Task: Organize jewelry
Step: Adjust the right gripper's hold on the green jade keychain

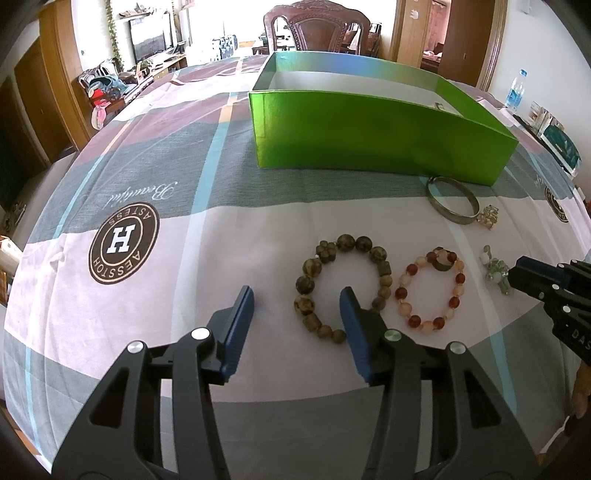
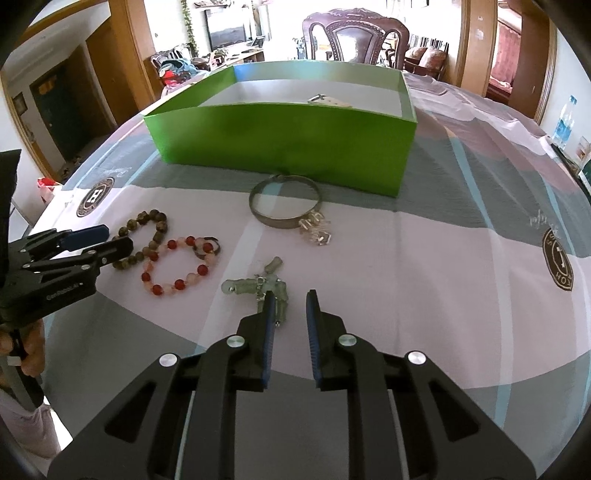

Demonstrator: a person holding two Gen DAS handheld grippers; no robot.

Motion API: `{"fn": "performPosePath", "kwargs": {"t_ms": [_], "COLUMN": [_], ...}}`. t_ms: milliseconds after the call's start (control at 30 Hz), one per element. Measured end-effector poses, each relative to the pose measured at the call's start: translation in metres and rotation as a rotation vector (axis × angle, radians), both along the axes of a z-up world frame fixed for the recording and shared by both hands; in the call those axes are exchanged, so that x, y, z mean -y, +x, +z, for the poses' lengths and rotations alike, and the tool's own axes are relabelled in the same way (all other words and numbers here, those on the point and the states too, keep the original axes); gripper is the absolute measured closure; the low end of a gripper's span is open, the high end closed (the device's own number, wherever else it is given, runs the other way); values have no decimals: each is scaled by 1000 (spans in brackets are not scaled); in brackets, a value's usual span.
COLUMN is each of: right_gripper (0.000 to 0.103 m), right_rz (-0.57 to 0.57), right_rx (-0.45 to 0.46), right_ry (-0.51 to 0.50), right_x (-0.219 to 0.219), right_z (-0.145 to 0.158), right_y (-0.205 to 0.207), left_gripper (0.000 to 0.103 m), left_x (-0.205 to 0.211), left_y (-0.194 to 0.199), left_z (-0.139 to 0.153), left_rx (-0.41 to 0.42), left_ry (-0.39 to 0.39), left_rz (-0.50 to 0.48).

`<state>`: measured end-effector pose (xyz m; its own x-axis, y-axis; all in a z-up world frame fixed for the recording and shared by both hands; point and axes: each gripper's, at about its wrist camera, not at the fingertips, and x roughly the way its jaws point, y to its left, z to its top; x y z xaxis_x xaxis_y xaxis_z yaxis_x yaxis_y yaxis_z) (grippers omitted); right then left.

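A brown bead bracelet (image 1: 380, 258) lies on the tablecloth, with a red and pink bead bracelet (image 1: 456, 291) right of it. My left gripper (image 1: 297, 295) is open and empty, its right finger over the brown bracelet's near side. A metal bangle (image 2: 284, 221), a clear crystal piece (image 2: 317, 232) and a pale green piece (image 2: 255, 286) lie before the open green box (image 2: 288, 136), which holds a small white item (image 2: 327, 100). My right gripper (image 2: 290, 301) is open and empty, its left finger beside the green piece.
A patterned tablecloth (image 1: 147, 192) covers the table. A wooden chair (image 2: 354, 35) stands behind the box. A water bottle (image 2: 564, 122) and boxes stand at the far right edge.
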<state>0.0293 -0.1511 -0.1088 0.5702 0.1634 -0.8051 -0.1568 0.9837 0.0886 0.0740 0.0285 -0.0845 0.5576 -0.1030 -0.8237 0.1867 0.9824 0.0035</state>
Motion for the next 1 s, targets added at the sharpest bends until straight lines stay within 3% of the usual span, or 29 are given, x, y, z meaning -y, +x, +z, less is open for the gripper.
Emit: {"fn": "performPosePath", "kwargs": {"t_ms": [333,467,1000], "right_gripper": [86,77,77], "right_rz": [7,1,6], "right_rx": [-6,1,-21], "right_ry": [11,12,-32], "right_x": [-4,-4,-18], "right_z": [1,3,-6], "right_y": [0,-1,1], "left_gripper": [56,55,53], "left_x": [2,2,2], "left_y": [3,3,3], "left_z": [-1,-1,-2], "left_rx": [7,8,12], "left_ry": [7,7,8], "left_rz": [-6,-6,-9]}}
